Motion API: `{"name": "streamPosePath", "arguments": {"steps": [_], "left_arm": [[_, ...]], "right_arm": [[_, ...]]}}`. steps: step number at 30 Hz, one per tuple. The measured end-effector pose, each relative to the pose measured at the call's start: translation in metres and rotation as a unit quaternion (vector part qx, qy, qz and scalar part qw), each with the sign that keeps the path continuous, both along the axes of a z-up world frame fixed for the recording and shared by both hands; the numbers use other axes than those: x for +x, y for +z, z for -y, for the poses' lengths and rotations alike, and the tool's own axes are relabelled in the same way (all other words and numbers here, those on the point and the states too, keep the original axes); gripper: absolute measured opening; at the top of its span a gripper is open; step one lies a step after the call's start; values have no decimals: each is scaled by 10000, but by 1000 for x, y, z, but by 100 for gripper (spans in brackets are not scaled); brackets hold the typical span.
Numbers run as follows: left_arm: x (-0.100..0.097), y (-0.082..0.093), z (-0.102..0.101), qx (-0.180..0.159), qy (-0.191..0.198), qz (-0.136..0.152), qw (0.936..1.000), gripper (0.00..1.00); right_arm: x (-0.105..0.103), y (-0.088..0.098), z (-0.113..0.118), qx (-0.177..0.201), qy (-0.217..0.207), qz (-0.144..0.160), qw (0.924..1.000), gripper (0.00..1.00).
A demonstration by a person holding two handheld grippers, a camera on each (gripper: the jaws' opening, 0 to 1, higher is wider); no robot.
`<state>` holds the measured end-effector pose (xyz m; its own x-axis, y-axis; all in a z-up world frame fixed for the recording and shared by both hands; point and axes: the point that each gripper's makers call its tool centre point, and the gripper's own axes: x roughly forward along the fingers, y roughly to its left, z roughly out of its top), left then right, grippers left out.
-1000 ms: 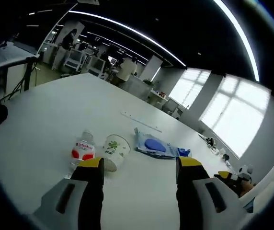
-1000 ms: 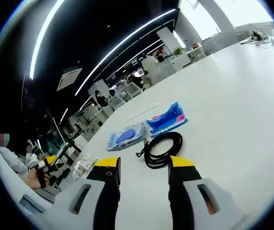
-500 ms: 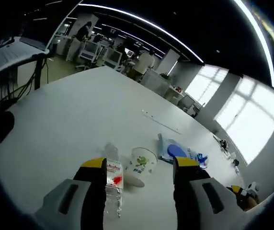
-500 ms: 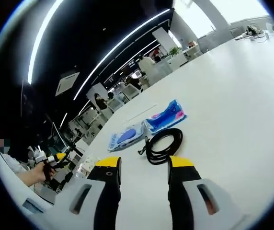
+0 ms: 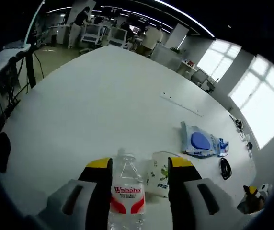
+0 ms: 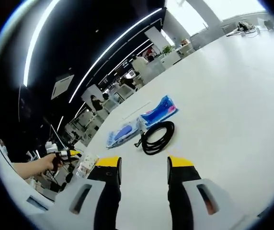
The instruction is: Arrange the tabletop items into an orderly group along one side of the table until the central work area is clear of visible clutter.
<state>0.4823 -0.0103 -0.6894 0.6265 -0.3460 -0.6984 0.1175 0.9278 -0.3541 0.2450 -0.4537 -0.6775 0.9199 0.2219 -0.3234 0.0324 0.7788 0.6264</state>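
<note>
Left gripper view, near to far. The left gripper, jaws spread, straddles a clear water bottle lying on the white tabletop; whether either jaw touches the bottle cannot be told. Just beside the bottle, behind the right-hand jaw, lies a paper cup printed with green leaves. Farther off lie a blue packet and, near it, a coiled black cable. A thin white strip lies beyond them, well apart from the rest.

Right gripper view, near to far. The right gripper, jaws spread and holding nothing, points toward the black cable. Beyond it lie the blue packet and a second blue packet, close together. At the left edge a hand carries the left gripper over the bottle.

Likely hazards, as judgement. The bottle is round and lies on its side: an off-centre closure could roll or squirt it out, and it may knock the light cup along the tabletop. The cup sits close to one jaw and could be caught in the closure. The limp cable may uncoil and trail when lifted, dragging the packets.
</note>
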Motion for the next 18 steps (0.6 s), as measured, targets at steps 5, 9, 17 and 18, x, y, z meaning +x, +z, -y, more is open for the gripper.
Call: {"name": "streamPosePath", "arguments": {"steps": [5,9,17,18], "left_arm": [[8,-12,-1,393,-112,-362,9985,40],[12,-24,0,730,-307,-587,9951,38],[14,-46,3,1121,-511,-888,9884,32],[14,-49,0,1197,-454,-961,9871,29]], "right_arm": [[-6,-3,-4,79,-61,-62,9999,36],[-6,-1,-9,57,-46,-99,9999,36],[-8,-4,-7,131,-103,-175,9997,34],[-9,-4,-7,104,-78,-193,9997,34]]}}
